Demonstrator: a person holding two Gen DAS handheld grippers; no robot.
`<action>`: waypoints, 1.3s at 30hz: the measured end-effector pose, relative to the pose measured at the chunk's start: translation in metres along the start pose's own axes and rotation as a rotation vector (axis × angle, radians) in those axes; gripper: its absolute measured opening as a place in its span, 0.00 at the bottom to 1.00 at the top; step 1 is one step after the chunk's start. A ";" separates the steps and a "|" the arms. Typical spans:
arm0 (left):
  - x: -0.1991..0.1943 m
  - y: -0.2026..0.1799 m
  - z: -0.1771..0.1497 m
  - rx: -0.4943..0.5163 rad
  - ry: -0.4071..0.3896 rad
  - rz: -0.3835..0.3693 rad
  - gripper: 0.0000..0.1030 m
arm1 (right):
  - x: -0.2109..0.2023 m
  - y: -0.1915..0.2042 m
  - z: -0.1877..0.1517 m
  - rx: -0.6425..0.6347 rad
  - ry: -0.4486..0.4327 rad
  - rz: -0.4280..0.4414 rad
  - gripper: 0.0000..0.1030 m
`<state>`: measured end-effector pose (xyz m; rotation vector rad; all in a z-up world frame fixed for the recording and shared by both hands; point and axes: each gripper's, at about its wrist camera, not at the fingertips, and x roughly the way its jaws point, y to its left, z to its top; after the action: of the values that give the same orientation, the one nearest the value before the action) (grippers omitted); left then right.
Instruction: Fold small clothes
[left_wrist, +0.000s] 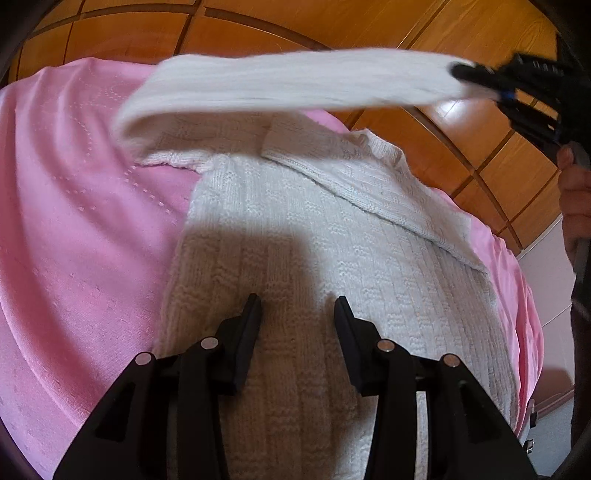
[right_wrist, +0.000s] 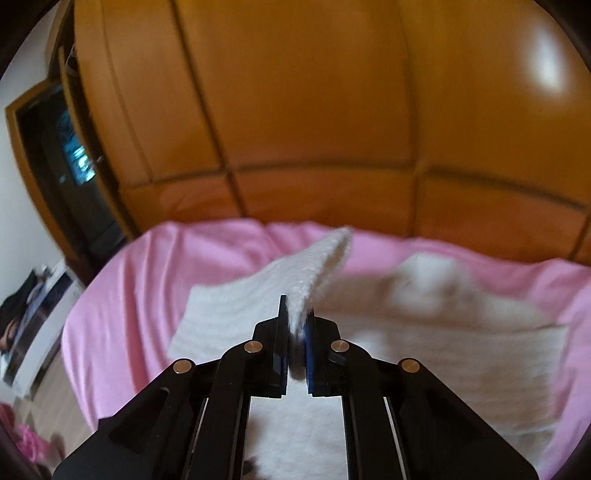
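A small white knitted sweater (left_wrist: 314, 251) lies flat on a pink bedspread (left_wrist: 81, 229). My left gripper (left_wrist: 297, 306) is open and hovers low over the sweater's lower body, holding nothing. My right gripper (right_wrist: 296, 325) is shut on the cuff of one sleeve (right_wrist: 317, 269). In the left wrist view that sleeve (left_wrist: 288, 85) stretches, lifted, across the top of the sweater to the right gripper (left_wrist: 461, 74) at the upper right. The other sleeve (left_wrist: 369, 184) lies folded across the chest.
A tall orange-brown wooden wardrobe (right_wrist: 295, 110) stands behind the bed. The bedspread (right_wrist: 129, 295) drops off at its left edge toward the floor, where clutter (right_wrist: 29, 325) lies. The person's hand (left_wrist: 572, 199) shows at the right edge.
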<state>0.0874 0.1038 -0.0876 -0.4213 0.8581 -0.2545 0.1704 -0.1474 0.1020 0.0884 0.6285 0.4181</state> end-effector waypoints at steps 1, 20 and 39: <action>0.000 0.000 -0.001 0.001 0.000 0.002 0.40 | -0.005 -0.011 0.002 0.016 -0.011 -0.024 0.06; -0.008 -0.016 0.013 0.006 0.072 0.022 0.47 | 0.012 -0.218 -0.109 0.459 0.158 -0.350 0.05; 0.004 -0.032 0.141 0.055 -0.103 0.056 0.46 | 0.008 -0.173 -0.080 0.197 0.087 -0.356 0.53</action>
<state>0.1977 0.1098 0.0054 -0.3554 0.7593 -0.2020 0.1901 -0.3056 -0.0024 0.1440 0.7538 0.0150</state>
